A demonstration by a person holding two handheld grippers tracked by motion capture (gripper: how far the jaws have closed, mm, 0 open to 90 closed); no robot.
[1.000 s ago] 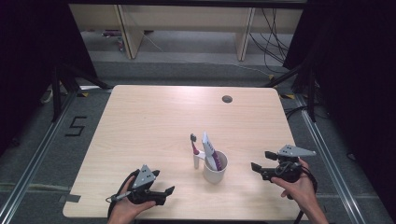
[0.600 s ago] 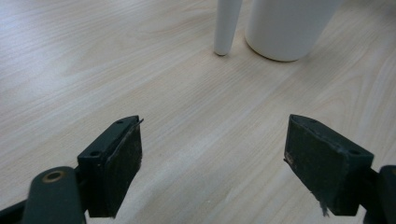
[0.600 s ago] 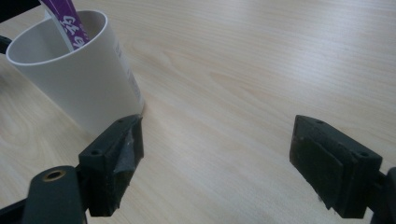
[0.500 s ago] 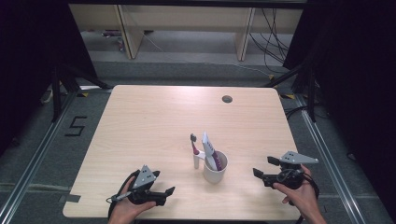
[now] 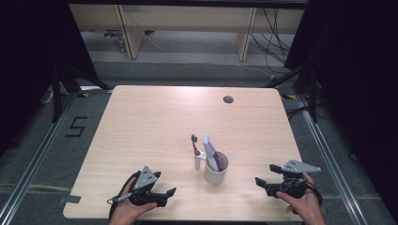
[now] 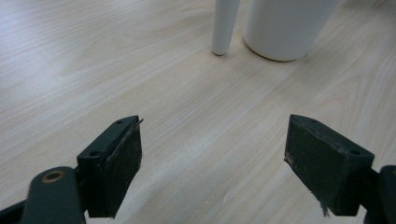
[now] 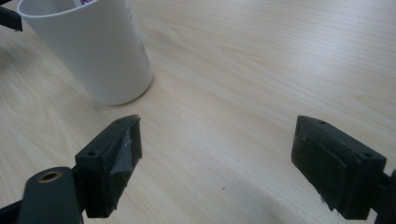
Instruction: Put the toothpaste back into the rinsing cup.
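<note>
Pale wooden table [image 5: 155, 122]: white cup [image 5: 216, 168] with toothbrush [image 5: 195, 146] and tube [image 5: 210, 149], probably light and tippy, best gripped mid-wall; left claw [image 5: 170, 192] and right claw [image 5: 259, 183] released.

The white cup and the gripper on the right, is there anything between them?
No. Between the white cup and the right gripper there is just bare wooden table. The high view shows it, and the right gripper view does too, with its jaws wide apart.
</note>
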